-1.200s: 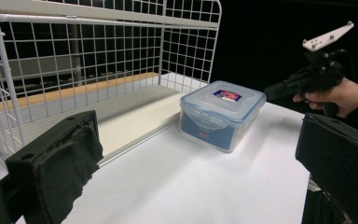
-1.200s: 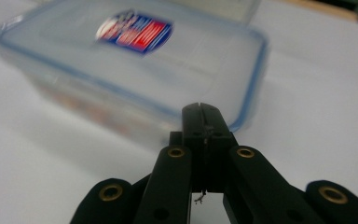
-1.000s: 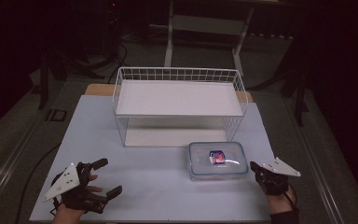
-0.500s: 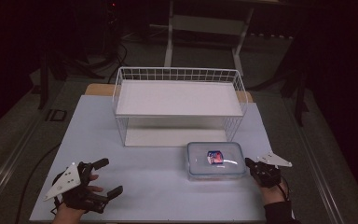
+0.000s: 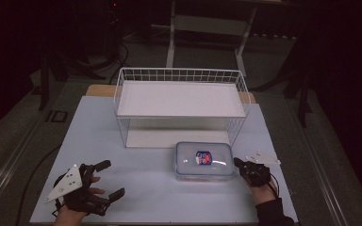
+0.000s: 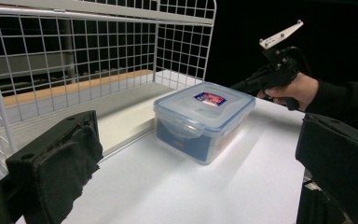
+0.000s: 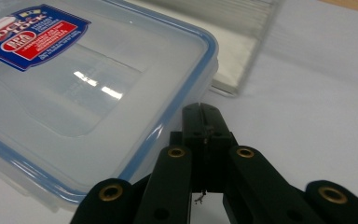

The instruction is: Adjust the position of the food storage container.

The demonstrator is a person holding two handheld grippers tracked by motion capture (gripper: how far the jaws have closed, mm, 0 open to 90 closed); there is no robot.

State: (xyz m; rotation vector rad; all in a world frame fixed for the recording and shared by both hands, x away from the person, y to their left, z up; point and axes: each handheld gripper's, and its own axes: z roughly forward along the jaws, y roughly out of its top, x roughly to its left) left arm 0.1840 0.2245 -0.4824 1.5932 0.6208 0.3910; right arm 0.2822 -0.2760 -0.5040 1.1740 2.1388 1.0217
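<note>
At the near left corner of the white table (image 5: 146,188), the left gripper (image 5: 104,178) rests with its jaws spread wide, holding nothing. Near the right edge, the right gripper (image 5: 238,162) has its jaws pressed together, the tips just beside the right end of a clear plastic box (image 5: 204,160) with a blue-rimmed lid and a red and blue label. Behind the box stands a white wire rack (image 5: 181,101).

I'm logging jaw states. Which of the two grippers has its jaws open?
The left gripper, at the table's near left: its jaws stand wide apart. The right gripper, beside the box, has its jaws pressed together.
</note>
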